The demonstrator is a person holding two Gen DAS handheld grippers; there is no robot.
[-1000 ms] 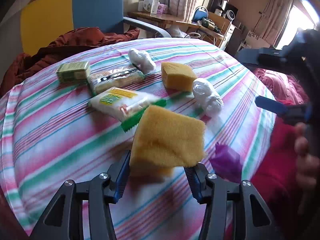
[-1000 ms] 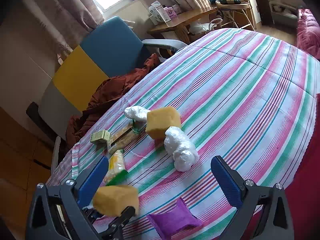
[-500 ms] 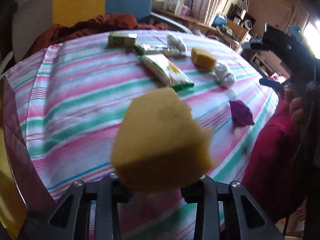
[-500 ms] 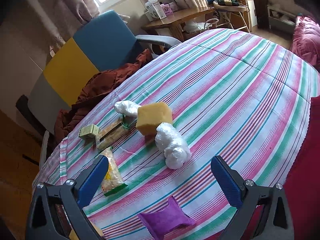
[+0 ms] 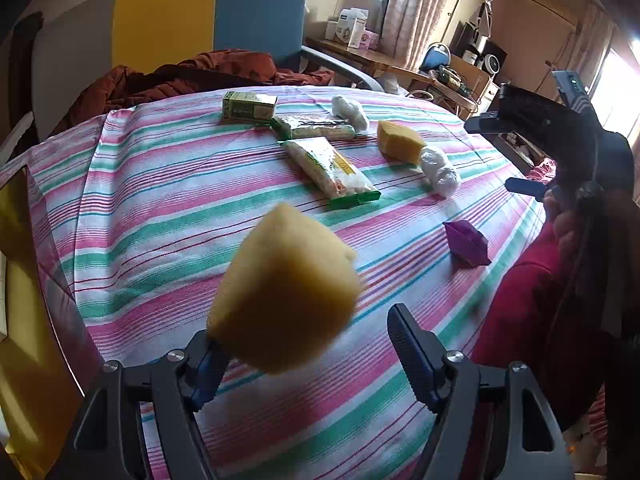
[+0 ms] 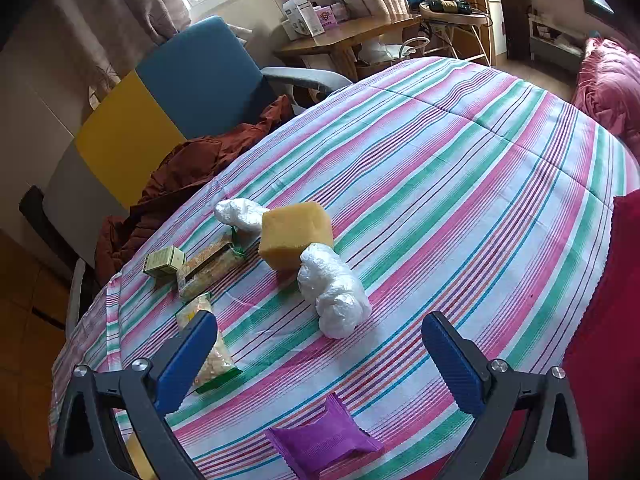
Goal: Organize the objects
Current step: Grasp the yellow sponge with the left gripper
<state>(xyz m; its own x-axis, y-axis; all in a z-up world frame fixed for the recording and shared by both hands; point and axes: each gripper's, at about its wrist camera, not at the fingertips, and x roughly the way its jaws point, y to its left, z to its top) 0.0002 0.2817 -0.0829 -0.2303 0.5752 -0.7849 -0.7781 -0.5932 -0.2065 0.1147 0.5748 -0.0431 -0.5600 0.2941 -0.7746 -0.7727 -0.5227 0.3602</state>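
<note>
A big yellow sponge (image 5: 284, 292) hangs blurred just above the striped tablecloth (image 5: 160, 216). It touches only the left finger of my left gripper (image 5: 300, 328), whose jaws stand apart; a gap shows beside the right finger. My right gripper (image 6: 320, 320) is open and empty, low over the near table edge, with a purple pouch (image 6: 324, 440) under it and a white plastic bundle (image 6: 334, 300) just ahead. A second yellow sponge (image 6: 294, 234) lies behind that bundle. The purple pouch (image 5: 468, 242) also shows in the left wrist view.
Further back lie a noodle packet (image 5: 330, 168), a long snack packet (image 5: 316, 128), a small green box (image 5: 250, 106) and another white bundle (image 5: 350, 110). A blue and yellow chair (image 6: 192, 80) with a rust-red garment (image 6: 184, 176) stands behind the table. A person's red sleeve (image 5: 520, 312) is at the right.
My left gripper was shut on the big sponge and carried it left and back toward the near table edge. Its jaws have now parted. The right gripper stayed open.
</note>
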